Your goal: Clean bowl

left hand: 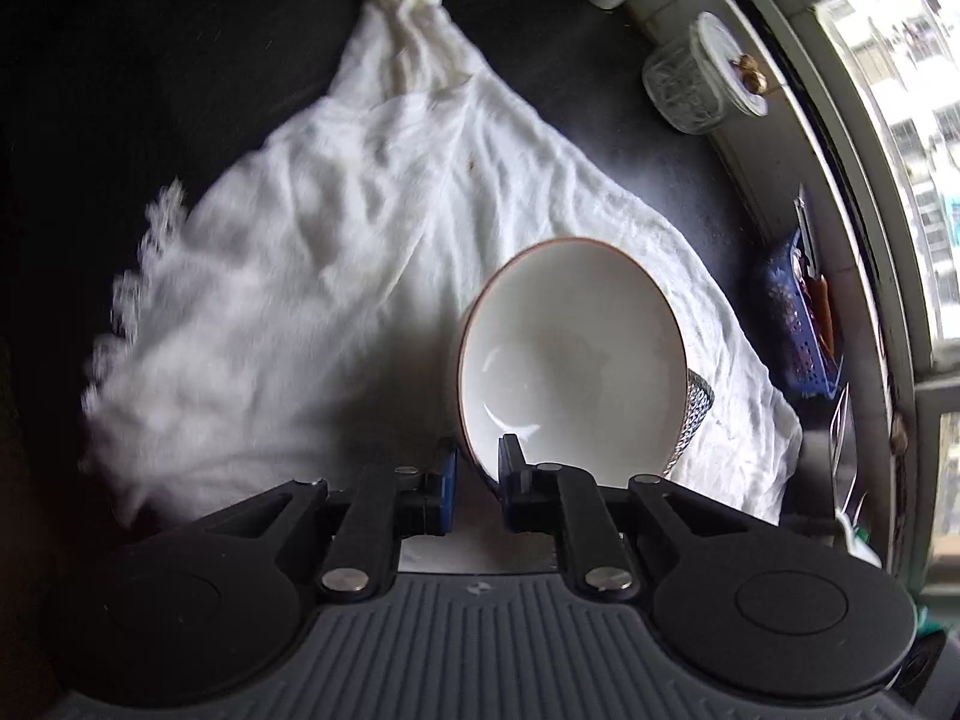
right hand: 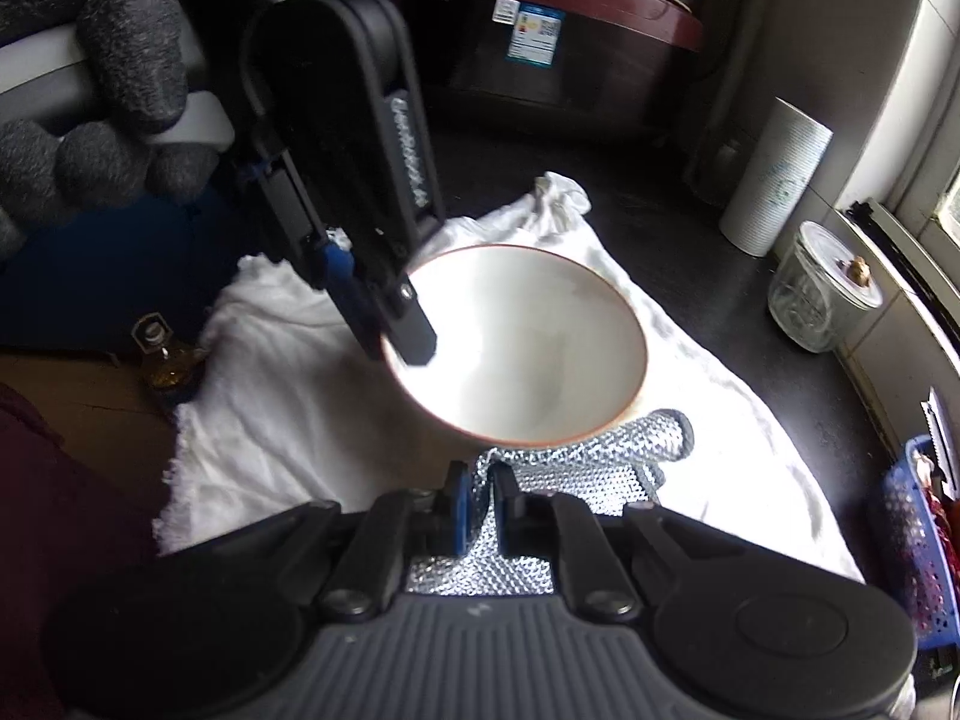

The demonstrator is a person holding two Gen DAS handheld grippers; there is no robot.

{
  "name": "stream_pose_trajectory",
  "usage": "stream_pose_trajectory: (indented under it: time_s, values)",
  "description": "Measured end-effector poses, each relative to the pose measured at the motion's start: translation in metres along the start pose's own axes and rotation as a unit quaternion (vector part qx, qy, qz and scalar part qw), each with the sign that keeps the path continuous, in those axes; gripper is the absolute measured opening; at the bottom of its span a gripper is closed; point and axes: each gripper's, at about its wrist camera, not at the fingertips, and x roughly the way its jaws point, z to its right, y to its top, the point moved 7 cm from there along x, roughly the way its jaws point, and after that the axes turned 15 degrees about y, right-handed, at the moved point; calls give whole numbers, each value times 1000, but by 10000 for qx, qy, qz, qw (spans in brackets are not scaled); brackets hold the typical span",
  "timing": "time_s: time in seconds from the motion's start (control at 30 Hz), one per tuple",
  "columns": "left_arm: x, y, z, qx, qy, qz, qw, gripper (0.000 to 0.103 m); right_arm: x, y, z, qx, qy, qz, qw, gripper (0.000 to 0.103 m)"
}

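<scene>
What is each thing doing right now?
Bowl: tilted, rim gripped by left tool.
Scrubber: pinched in right tool, touching the bowl's outside.
Cloth: spread out, wrinkled.
Jar: upright, lid on.
Paper roll: standing.

Home kitchen. Dark stone countertop (right hand: pixel 690 276) beside a window (left hand: pixel 900 138) facing apartment blocks. Dark red round rice cooker (right hand: pixel 540 24), white paper towel roll (right hand: pixel 777 177), lidded clear glass jar (right hand: pixel 822 288), blue perforated plastic basket (right hand: pixel 912 540), small oil bottle (right hand: pixel 162 354).
</scene>
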Motion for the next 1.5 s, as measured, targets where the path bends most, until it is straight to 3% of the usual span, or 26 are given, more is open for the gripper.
stream_pose_trajectory:
  time_s: [0.1,0.2,0.4,0.5,0.57,0.63,0.73,0.83,1.0,1.13,1.27,1.4,1.5]
  values:
    - [0,0,7,196,-1,-63,9998,18,-1,0,6,47,-35,14,10000,9]
    - [-4,12,10,748,271,221,9966,19,-2,-1,12,94,-69,29,9999,9]
    - [-5,54,20,1933,737,855,9746,20,-4,0,27,152,-191,31,9997,9]
    - [-2,64,29,2429,490,875,9649,20,-3,3,34,159,-236,42,9996,9]
    - [-1,64,32,2605,382,856,9609,13,-3,4,36,154,-230,34,9996,9]
    - [1,63,31,2456,277,746,9661,12,-1,3,33,128,-194,1,9997,9]
    - [3,59,21,1824,146,553,9816,12,1,1,28,113,-143,-38,9998,9]
    - [2,51,13,1401,83,397,9893,12,3,-2,23,109,-107,-73,9999,12]
    - [2,32,1,853,-72,197,9961,12,3,-2,17,151,-93,-40,9998,12]
    - [3,21,-2,463,-86,158,9988,13,3,0,10,95,-34,12,9999,12]
    - [4,9,-4,-38,-224,-138,9996,16,1,-1,16,123,-81,19,9999,12]
    - [1,4,11,718,34,14,9974,20,-1,-2,21,152,-128,26,9998,11]
    - [-2,22,12,1223,296,304,9916,21,-3,-3,25,174,-164,31,9997,11]
